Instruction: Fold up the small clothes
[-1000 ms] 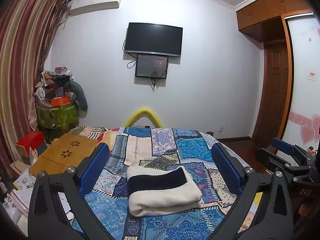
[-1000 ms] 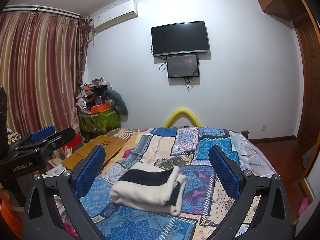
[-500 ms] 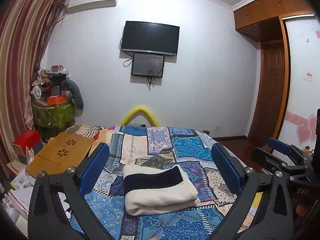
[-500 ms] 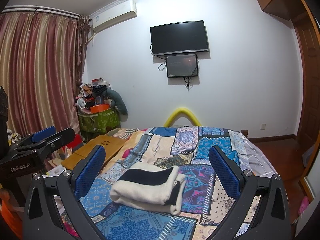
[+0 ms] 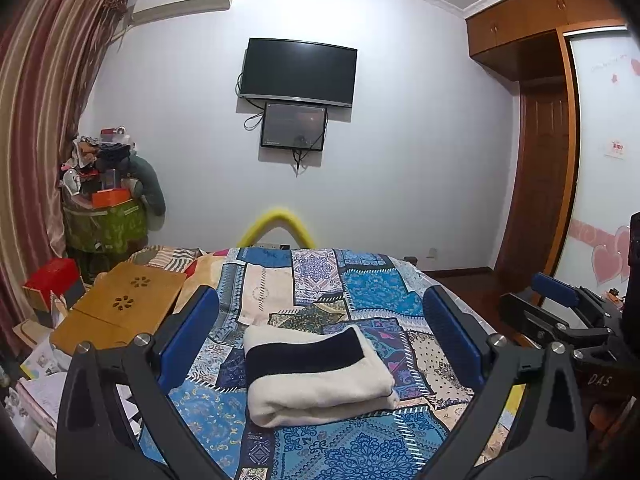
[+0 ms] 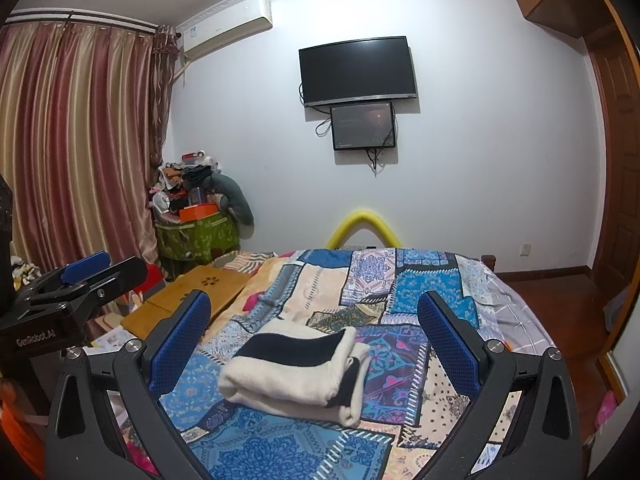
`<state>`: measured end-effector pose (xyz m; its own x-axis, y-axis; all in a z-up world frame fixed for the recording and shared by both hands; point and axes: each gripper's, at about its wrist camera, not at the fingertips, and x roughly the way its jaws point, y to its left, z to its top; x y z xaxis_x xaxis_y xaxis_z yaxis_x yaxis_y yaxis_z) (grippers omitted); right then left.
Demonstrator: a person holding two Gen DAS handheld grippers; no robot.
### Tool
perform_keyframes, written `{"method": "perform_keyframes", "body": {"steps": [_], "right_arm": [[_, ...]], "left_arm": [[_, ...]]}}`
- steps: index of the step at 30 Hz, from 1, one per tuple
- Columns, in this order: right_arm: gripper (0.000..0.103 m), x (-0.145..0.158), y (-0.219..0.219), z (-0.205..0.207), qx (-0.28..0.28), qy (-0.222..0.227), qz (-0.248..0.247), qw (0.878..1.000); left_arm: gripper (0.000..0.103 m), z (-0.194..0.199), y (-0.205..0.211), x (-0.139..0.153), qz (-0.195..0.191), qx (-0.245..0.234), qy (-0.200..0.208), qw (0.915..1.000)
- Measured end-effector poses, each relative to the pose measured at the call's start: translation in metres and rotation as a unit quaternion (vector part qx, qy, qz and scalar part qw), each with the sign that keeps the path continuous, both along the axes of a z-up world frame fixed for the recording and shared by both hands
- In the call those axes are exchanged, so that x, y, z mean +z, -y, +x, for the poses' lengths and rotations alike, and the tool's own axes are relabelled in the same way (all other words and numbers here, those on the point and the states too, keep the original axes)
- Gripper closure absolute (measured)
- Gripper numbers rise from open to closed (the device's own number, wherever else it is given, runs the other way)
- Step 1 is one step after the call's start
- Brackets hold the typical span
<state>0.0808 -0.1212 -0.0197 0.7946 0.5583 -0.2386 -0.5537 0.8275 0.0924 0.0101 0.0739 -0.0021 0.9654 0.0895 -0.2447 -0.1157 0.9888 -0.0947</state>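
Seemingly done: the cream-and-black garment (image 5: 316,372) lay folded on the patchwork bed (image 5: 360,448) as I held my left tool (image 5: 320,332) and right tool (image 6: 314,332) spread wide, gripping nothing (no other clothes visible).

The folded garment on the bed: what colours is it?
Cream with a wide black band, clearest in the left wrist view: folded garment.

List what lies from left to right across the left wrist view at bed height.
Red box → wooden lap desk → folded cream and black garment on the patchwork bedspread → right gripper at the far right edge.
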Motion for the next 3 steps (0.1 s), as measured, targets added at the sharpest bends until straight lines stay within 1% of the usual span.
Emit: {"method": "perform_keyframes", "body": {"steps": [3], "right_arm": [[0.000, 0.0002, 0.0005, -0.0003, 0.000, 0.000, 0.000, 1.000]], "left_arm": [[0.000, 0.0009, 0.0003, -0.0004, 0.000, 0.001, -0.001, 1.0000]]}}
